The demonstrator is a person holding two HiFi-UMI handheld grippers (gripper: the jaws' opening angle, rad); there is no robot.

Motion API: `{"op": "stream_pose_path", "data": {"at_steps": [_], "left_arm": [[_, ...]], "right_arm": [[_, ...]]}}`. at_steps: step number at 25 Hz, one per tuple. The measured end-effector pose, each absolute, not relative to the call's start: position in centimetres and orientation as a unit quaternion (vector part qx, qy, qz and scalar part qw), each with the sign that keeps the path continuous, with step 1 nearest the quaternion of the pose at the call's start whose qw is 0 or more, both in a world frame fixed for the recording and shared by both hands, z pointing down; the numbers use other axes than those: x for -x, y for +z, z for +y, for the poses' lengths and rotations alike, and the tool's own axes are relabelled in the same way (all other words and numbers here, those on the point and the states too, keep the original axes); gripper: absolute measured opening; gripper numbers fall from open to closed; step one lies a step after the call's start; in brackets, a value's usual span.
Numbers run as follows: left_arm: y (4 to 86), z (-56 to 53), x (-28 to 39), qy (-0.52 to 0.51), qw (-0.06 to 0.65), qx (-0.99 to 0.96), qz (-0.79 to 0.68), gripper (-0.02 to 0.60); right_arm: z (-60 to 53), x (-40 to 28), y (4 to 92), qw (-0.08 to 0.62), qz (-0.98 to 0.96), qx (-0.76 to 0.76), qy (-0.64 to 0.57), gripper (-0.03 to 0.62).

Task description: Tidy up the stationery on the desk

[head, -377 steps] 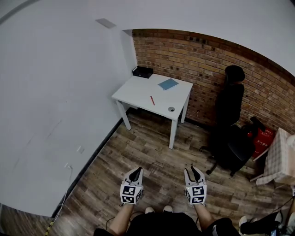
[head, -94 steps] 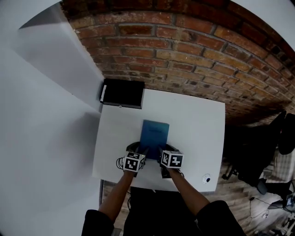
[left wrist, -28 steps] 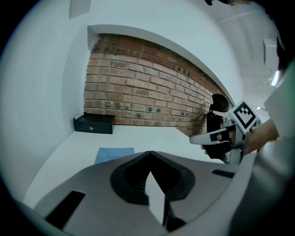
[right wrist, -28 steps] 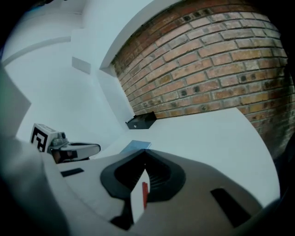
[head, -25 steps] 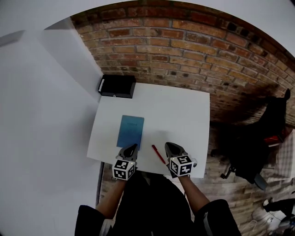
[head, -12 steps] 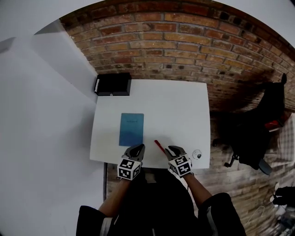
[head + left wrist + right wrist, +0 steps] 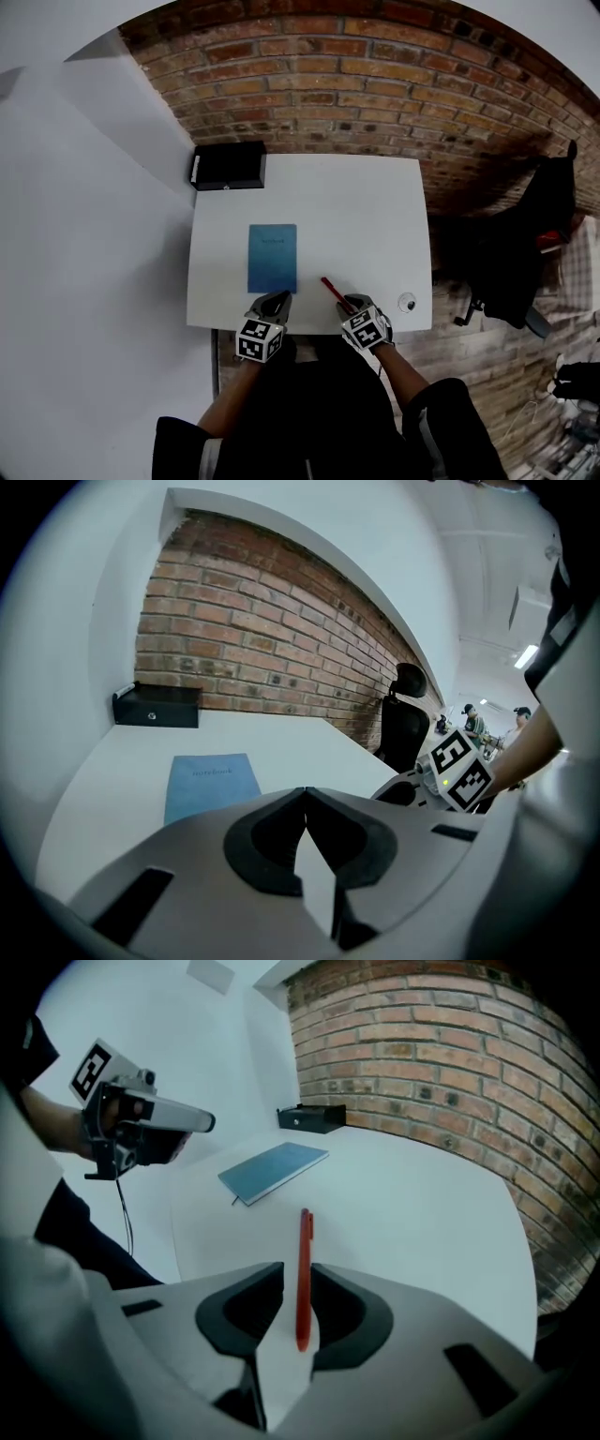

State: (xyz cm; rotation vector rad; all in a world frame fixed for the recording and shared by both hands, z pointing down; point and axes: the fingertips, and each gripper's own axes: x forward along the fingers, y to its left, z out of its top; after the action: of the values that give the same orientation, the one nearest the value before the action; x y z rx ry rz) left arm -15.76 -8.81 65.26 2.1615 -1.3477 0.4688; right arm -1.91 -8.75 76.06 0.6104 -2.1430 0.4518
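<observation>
Far left corner of the table (image 7: 366, 216): a black box (image 7: 228, 166). A bit to the right and closer to the near edge, a blue notebook (image 7: 273, 258), flat and straight. Just at its near end, the left tool (image 7: 278, 299), shut tight, with nothing in it. Next, a red pen (image 7: 336, 292), flat on the table by the near edge. Over the pen's near end, the right tool (image 7: 354, 303), jaws part way apart and just been opening, with the pen between them but not squeezed. Further right, by the near right corner, a small round thing (image 7: 407, 302), too small to name.

Not much tidied yet, by the look of it. Notebook maybe neat enough. Pen and round thing loose, likely both left to pick up and put away.

Only in the head view: the whole table and the round thing. Only in the right tool view: the gap beside the pen. Only in the left tool view: the two jaws touching.
</observation>
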Motion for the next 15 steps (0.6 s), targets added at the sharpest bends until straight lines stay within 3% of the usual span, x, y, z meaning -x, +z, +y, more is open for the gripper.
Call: {"op": "stream_pose_path", "data": {"at_steps": [15], "left_arm": [[66.3, -8.4, 19.3, 0.17, 0.287, -0.802, -0.496, 0.015]], "right_arm": [[-9.3, 2.3, 78.1, 0.479, -0.817, -0.269, 0.175, 0.075]]}}
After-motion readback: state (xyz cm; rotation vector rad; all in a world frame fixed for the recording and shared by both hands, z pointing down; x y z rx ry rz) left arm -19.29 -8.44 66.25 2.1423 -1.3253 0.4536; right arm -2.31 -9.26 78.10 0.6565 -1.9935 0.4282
